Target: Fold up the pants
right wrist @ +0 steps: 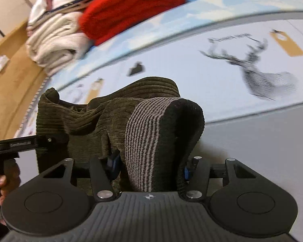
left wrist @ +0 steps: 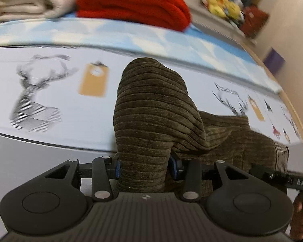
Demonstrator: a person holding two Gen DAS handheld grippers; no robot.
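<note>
The pants [left wrist: 151, 117], of dark olive ribbed corduroy, are seen bunched and raised above the printed bedding. A grey-and-black striped waistband [right wrist: 143, 141] is folded over at one end; the rest is probably draped below.

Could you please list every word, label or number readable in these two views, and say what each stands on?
"DAS": white letters on the black bar at the right edge of the left wrist view; anything further is cut off.
White lettering on the black bar at the left edge of the right wrist view: too blurred to read.
Dark lettering above the printed deer on the bedsheet: too blurred to read.
</note>
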